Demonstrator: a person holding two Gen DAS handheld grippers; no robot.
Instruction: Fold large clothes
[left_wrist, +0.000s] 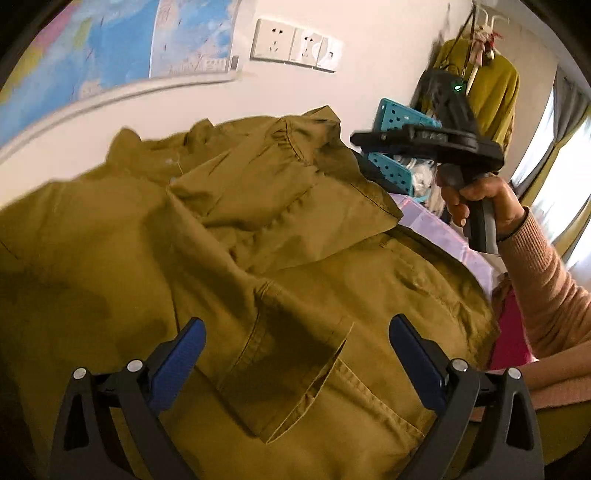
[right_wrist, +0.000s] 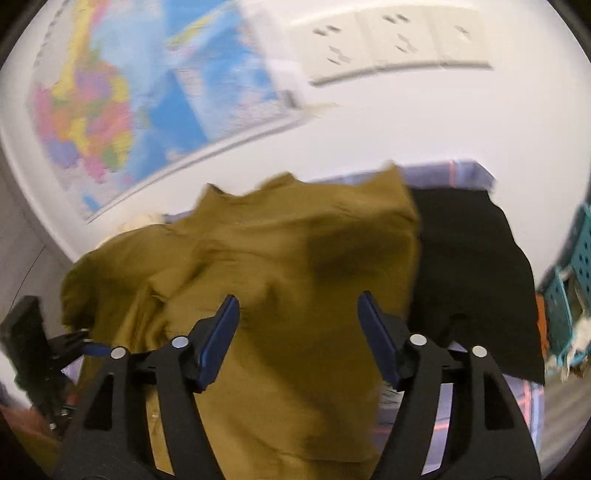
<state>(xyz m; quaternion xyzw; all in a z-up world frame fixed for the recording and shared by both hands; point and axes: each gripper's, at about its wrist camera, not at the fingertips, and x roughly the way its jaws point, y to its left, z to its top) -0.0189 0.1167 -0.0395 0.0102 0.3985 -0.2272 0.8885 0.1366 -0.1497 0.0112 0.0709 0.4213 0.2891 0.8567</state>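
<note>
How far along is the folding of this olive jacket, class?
Done: one sleeve lies folded across the olive jacket. In hand: nothing; the left hand-held gripper and right hand-held gripper are both open above it. Left: the other folds; the body is still spread out and rumpled.

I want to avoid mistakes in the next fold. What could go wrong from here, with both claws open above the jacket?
1. The folded sleeve lies loose and rumpled on the jacket; it may slide off when the next part is lifted.
2. The black cloth lies against the jacket's edge; the right claw might pinch it too.
3. The left claw hangs over a pocket flap; it may catch only the flap.
</note>
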